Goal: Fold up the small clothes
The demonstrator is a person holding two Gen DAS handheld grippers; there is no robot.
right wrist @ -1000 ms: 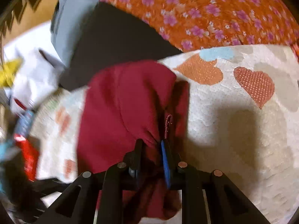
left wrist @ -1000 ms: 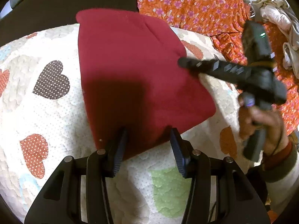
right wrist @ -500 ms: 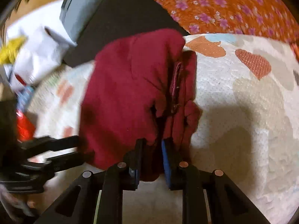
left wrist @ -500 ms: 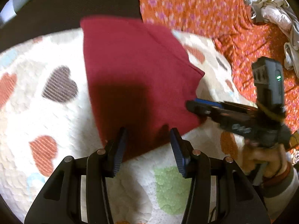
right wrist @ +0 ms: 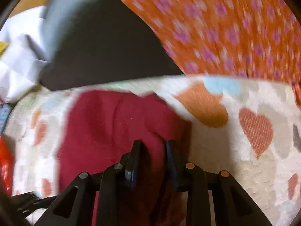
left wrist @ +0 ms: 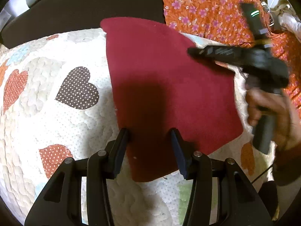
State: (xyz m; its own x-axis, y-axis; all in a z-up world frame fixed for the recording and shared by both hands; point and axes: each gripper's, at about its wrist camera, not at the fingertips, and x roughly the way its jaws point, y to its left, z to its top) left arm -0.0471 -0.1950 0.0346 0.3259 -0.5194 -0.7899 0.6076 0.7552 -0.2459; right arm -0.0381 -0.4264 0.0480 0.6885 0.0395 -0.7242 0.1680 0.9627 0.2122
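Observation:
A dark red garment [left wrist: 165, 86] lies flat on a white quilt with heart patches [left wrist: 56, 113]. My left gripper [left wrist: 149, 133] is open and empty, hovering over the garment's near edge. My right gripper [left wrist: 190, 51] shows in the left wrist view, above the garment's far right corner, held by a hand [left wrist: 272, 111]. In the blurred right wrist view the right gripper [right wrist: 153, 144] stands open with the red garment [right wrist: 112, 131] beneath and between its fingers; whether it still touches the cloth I cannot tell.
An orange flowered cloth [left wrist: 216, 9] lies behind the quilt at the right. A dark surface [left wrist: 84, 9] lies behind at the left. White fabric [right wrist: 20, 60] is piled at the far left in the right wrist view.
My right gripper has opened and let go of the bunched red cloth, then moved up toward the garment's far right corner. The garment now lies flatter. My left gripper has stayed open over the near edge.

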